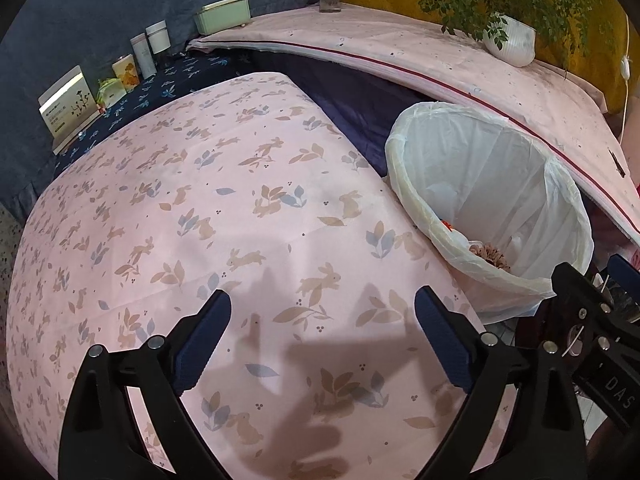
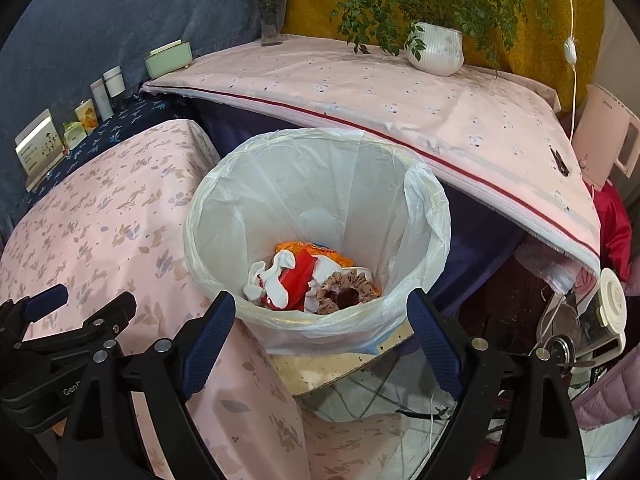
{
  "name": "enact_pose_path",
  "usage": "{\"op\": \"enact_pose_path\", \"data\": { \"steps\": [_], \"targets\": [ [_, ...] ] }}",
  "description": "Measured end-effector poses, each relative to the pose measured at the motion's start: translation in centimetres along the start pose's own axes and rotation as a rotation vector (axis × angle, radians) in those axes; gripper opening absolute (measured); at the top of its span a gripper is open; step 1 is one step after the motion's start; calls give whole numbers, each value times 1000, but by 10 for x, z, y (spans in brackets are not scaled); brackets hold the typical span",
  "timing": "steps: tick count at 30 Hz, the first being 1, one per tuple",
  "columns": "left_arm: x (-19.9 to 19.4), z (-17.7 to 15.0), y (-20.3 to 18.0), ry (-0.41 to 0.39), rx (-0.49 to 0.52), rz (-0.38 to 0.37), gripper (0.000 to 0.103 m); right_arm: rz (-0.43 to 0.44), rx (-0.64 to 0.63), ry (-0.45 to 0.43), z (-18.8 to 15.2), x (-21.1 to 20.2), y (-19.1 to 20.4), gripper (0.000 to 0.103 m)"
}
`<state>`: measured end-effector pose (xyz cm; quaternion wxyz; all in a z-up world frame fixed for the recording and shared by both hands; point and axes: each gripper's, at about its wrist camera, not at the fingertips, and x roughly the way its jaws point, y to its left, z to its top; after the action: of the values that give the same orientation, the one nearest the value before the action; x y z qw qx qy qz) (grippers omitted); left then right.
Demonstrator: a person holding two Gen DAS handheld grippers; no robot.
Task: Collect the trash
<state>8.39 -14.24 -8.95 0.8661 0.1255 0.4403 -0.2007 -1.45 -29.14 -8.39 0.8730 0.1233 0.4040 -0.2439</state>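
Pink rabbit-print cloth covers the bench (image 1: 224,208), bare under the wide-open, empty left claw (image 1: 323,322). Past its right edge, the lined bin (image 2: 316,240) holding trash (image 2: 304,280) sits directly before the equally open, empty right claw (image 2: 320,320).

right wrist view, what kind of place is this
Probably a lived-in room at home: cloth-covered tables, a potted plant and a vase of flowers on the far one, a lined trash bin between them.
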Motion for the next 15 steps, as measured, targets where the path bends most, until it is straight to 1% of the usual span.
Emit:
{"op": "enact_pose_path", "data": {
  "steps": [3,5,6,15],
  "targets": [
    [1,-3,0,6,5,6,90,-3,15,21,-2,4,-3,85],
    [2,-5,1,8,9,13,91,1,16,33,-4,5,-3,87],
    [3,-6,1,10,9,16,91,5,13,41,-5,6,-3,91],
    [5,-11,1,24,7,27,93,3,-3,38,-12,7,-3,91]
  ]
}}
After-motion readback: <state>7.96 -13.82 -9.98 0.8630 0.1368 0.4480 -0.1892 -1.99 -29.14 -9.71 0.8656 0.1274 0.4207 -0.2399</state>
